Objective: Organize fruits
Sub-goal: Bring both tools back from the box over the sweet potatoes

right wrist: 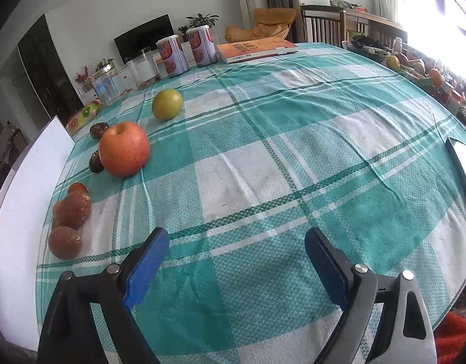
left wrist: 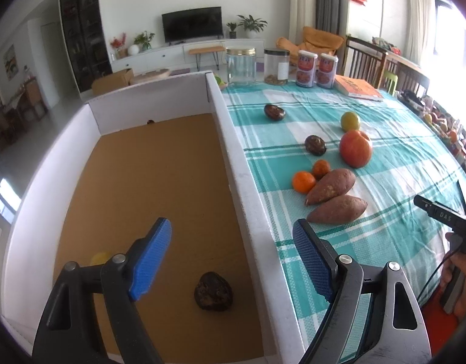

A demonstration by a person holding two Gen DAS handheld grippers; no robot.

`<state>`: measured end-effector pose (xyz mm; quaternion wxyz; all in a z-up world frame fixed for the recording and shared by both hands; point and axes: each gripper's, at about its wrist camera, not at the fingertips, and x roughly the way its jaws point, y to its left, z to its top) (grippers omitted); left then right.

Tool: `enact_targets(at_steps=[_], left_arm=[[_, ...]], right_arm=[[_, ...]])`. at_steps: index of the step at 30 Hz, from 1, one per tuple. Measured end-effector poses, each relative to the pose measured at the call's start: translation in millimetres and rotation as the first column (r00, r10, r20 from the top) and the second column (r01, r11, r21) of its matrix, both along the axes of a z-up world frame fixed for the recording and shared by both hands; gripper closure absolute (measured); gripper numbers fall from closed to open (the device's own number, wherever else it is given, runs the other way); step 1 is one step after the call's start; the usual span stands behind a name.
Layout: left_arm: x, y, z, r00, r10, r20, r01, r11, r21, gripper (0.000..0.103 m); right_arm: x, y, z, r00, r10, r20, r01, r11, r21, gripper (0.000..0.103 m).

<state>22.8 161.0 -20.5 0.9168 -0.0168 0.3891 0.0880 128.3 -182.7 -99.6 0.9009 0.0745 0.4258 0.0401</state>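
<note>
- Fingers: left gripper spread wide, empty, hanging above the cardboard box and its right wall; right gripper likewise spread and empty, above bare checked tablecloth.
- Box contents: one dark wrinkled fruit on the brown floor; a yellow item partly hidden behind the left finger.
- On the cloth, right of the box: apple, green-yellow fruit, two small oranges, two dark fruits, two sweet potatoes.
- Step, as judged: between transfers; most pieces remain outside.
- Next move calls for: reaching to a nearby fruit, closing squarely across its width, then lifting it over the wall.
</note>
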Motion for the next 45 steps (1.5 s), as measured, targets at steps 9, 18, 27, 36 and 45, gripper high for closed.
enact_targets(at_steps=[9,18,27,36,45], left_arm=[[-33.7,-66.6,52.3,0.942,-0.030,0.333,0.025,1.000,0.019,0.011],[14.4,-150.3,-40.0,0.955,-0.295,-0.034,0.287,0.945,-0.154,0.011],[22.8,-155.1,-91.2,0.962,-0.241,-0.127,0.235,0.970,-0.061,0.011],[24.7,-149.8,-95.4,0.968,-0.233,-0.095,0.229,0.972,-0.052,0.005],[23.8,-150.9,-96.8,0.969,-0.235,-0.076,0.232,0.972,-0.042,0.004]], right_arm=[[2.3,3.6,-7.2,1.000,-0.012,-0.028,0.010,0.999,-0.047,0.009],[2.9,7.4,-10.4,0.999,-0.007,-0.049,0.003,0.997,-0.083,0.003],[4.2,14.5,-13.1,0.998,0.000,-0.062,-0.008,0.991,-0.132,0.000],[5.4,16.9,-14.0,0.998,0.000,-0.066,-0.010,0.988,-0.155,0.000],[5.2,17.2,-14.2,0.998,-0.002,-0.065,-0.008,0.987,-0.159,0.000]])
